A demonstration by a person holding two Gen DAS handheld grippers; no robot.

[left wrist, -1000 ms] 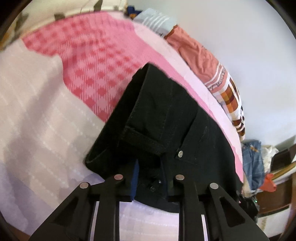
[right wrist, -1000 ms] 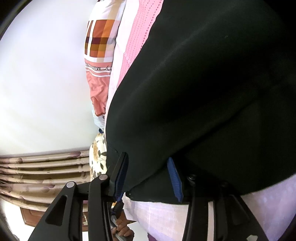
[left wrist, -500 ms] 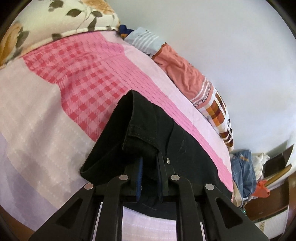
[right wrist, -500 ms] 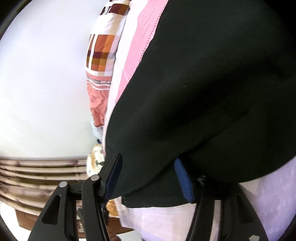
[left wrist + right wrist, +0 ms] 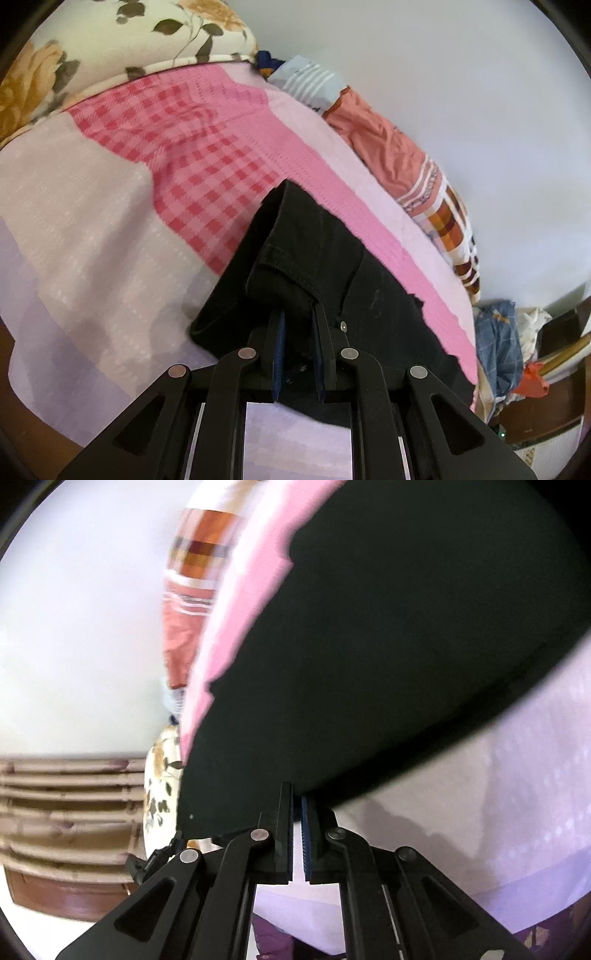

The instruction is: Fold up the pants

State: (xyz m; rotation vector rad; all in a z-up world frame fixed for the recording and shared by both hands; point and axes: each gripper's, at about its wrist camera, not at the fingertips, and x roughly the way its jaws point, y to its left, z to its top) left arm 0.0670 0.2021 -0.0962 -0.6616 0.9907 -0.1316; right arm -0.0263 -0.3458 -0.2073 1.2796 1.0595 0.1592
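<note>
Black pants (image 5: 332, 266) lie on the pink and lilac bedcover (image 5: 110, 221). In the left wrist view my left gripper (image 5: 297, 328) is shut on a bunched fold of the waistband, with a rivet just to its right. The fabric rises slightly off the bed at the pads. In the right wrist view the pants (image 5: 388, 646) fill the upper right as a dark sheet. My right gripper (image 5: 297, 801) has its jaws closing to a thin slit, and its tips pinch the pants' lower edge.
A floral pillow (image 5: 110, 44) lies at the head of the bed. Orange and checked clothes (image 5: 384, 144) are piled along the white wall. More clothes and wooden furniture (image 5: 498, 343) crowd the right. A slatted wooden headboard (image 5: 66, 805) stands at the left in the right wrist view.
The right gripper's jaws went from wide around the pants' edge to nearly together. The left gripper stayed shut on the waistband and lifted it a little.
</note>
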